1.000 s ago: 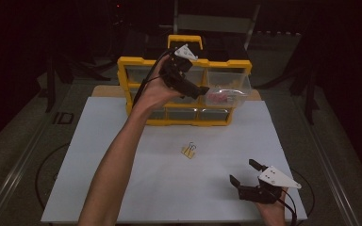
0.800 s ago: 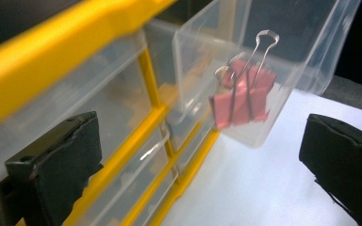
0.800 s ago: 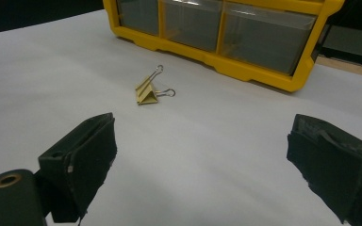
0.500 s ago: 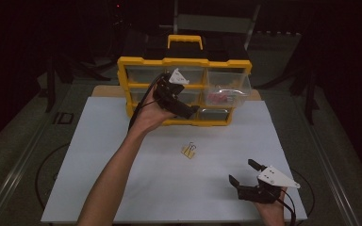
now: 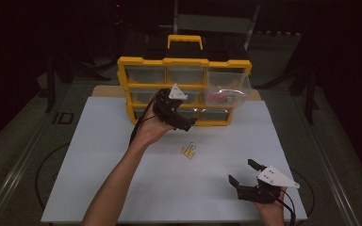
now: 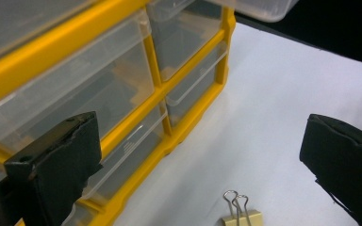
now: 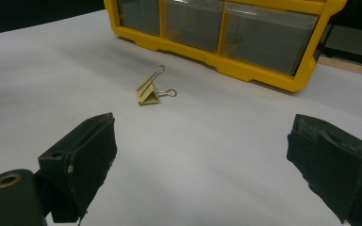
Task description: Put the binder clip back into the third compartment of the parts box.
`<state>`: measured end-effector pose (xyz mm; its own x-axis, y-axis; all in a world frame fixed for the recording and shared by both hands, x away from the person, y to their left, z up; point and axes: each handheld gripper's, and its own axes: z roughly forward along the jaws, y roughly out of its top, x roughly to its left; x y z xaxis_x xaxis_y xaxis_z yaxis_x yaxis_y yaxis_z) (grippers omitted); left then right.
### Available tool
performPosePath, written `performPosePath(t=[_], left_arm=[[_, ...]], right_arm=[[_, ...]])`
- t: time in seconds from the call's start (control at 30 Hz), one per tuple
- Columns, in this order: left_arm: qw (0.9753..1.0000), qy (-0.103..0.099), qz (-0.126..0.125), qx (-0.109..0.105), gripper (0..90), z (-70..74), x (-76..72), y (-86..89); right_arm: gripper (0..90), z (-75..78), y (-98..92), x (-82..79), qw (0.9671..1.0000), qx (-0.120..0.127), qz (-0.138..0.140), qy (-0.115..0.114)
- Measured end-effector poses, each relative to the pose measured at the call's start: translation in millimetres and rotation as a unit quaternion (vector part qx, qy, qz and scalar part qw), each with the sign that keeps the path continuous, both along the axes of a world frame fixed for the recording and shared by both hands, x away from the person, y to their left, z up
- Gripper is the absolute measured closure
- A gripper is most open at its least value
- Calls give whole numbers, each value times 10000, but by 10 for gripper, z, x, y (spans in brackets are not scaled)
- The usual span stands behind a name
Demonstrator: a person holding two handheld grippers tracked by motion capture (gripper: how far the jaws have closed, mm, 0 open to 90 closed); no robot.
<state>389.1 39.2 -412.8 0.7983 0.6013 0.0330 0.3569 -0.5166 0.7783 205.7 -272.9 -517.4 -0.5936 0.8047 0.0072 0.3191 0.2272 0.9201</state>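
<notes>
We've got the left gripper [image 5: 187, 123] hanging just in front of the yellow drawer organizer [image 5: 184, 61] at the far edge of the white tabletop [image 5: 99, 165], jaws wide apart with nothing in them. The gold binder clip [image 5: 189, 151] lies near the tabletop's middle — just below and toward the near edge from those jaws, wire handles pointing at the organizer. The right gripper [image 5: 245, 176] rests by the near right corner, jaws also spread and empty, well apart from the clip. Our guess: the left one is nearer, so it likely drops onto the clip.
</notes>
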Motion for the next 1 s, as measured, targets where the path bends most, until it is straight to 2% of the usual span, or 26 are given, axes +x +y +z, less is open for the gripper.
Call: performPosePath(t=[0.03,0.1,0.23,0.3,0.53,0.63,0.67,0.83,1.0], left_arm=[[10000,0,0,0,0,0,0,0],[10000,11,78,-27,0,-105,-38,-8],[10000,51,57,56,0,-183,-53,1],[9998,149,81,41,0,-263,-65,14],[9996,223,164,41,0,-434,-106,49],[9996,235,169,51,0,-457,-112,50],[9995,256,204,27,0,-527,-144,38],[9993,296,210,43,0,-584,-171,26],[9991,378,174,106,0,-705,-226,-15]], right_arm=[[85,0,2,-1,10000,-3,-2,6],[84,-1,3,2,10000,-10,5,2],[85,1,0,-1,10000,-7,-2,-2],[85,-1,-2,-1,10000,-4,-4,6],[84,-3,5,1,10000,-13,5,5],[85,-1,5,-1,10000,-13,7,-5],[84,-1,6,-2,10000,-16,1,-2],[85,0,8,-3,10000,-24,9,-15],[85,0,8,-3,10000,-25,11,-12]])
